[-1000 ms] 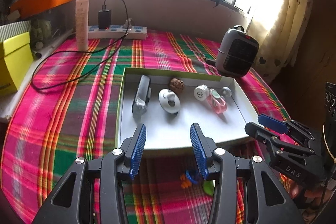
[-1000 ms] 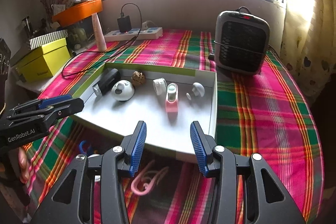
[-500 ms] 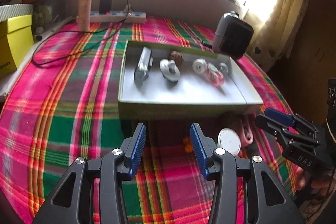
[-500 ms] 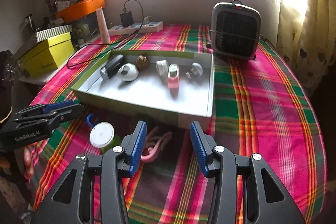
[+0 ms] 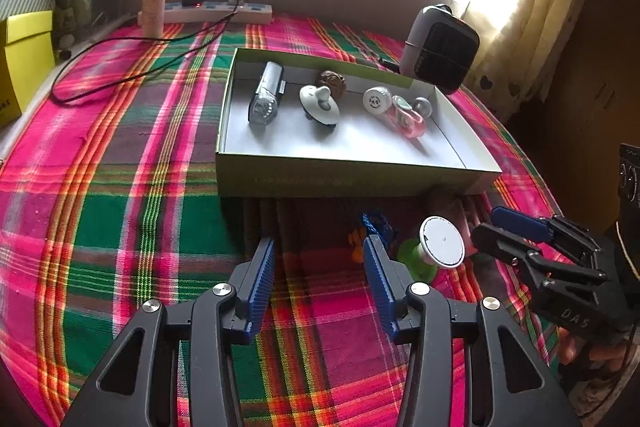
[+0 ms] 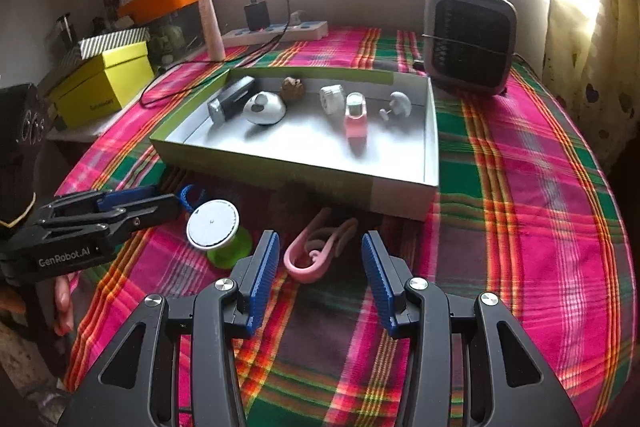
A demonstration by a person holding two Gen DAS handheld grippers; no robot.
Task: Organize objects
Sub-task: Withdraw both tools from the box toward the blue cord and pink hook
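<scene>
Hand-held gripper [image 6: 316,259], tilted down, jaws apart

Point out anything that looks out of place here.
Three small things lie loose on the plaid cloth in front of the box: a pink clip, a white-capped green piece, tipped over, and a blue ring.

Woven tablecloth [image 6: 520,187]: pink, green and orange plaid. Shallow cardboard tray [image 6: 431,147]: white inside, green outer walls. Near its front: pink looped plastic clip [image 6: 316,251], white-topped disc on lime-green base [image 6: 218,231]. Far left: yellow cardboard box [image 6: 104,83].
</scene>
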